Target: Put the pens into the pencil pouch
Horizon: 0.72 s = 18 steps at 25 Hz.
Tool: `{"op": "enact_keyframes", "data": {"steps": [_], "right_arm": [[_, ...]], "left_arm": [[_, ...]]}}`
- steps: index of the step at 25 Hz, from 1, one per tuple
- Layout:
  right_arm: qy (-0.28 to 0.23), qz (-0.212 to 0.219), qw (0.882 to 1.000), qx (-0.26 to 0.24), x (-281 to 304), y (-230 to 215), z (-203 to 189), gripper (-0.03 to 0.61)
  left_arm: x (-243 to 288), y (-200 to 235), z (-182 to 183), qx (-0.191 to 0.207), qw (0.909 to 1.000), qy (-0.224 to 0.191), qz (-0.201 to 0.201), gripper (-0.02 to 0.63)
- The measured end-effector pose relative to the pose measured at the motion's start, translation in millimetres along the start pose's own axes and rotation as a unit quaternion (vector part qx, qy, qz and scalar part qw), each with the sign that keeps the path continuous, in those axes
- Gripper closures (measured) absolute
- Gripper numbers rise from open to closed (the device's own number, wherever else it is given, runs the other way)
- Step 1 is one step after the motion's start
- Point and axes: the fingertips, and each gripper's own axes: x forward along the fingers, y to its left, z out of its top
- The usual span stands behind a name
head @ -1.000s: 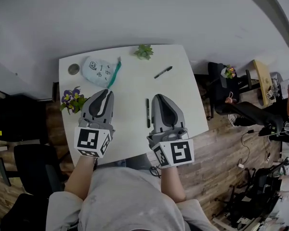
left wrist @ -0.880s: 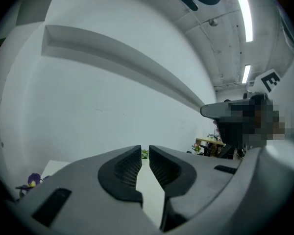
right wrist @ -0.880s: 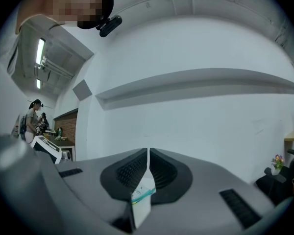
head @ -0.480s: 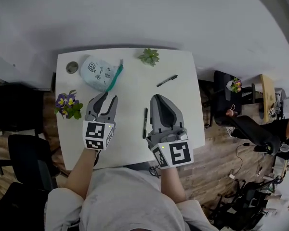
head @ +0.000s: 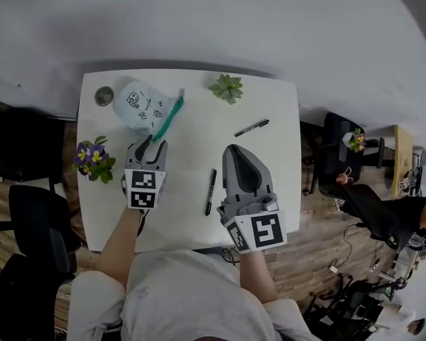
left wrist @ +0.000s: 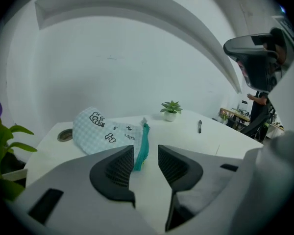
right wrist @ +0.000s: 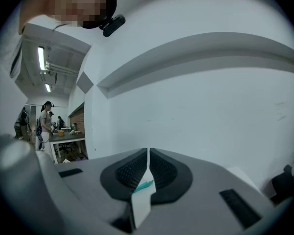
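Now lowers the left gripper (head: 151, 142), jaws just spread wide and empty, toward the pencil pouch (head: 143, 106) near the worktop's (head: 192, 148) far-left corner, keeps the right gripper (head: 236, 150) closed, leaves the pens (head: 211, 190) unpicked.

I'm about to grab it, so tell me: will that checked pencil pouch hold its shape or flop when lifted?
Probably floppy: the pencil pouch looks like soft fabric, lying slumped on the table. Likely light, since it looks fairly flat. The teal zipper edge may bend if pinched.
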Motion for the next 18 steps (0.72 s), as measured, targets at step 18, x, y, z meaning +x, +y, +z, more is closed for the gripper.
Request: {"op": "enact_keyframes", "data": {"steps": [18], "right_arm": [[0.016, 0.016, 1.000, 0.011, 9.6, -27.0, -17.4, 0.543]], "left_arm": [[29.3, 22.0, -24.6, -0.006, 0.9959, 0.062, 0.065, 0.518]]}}
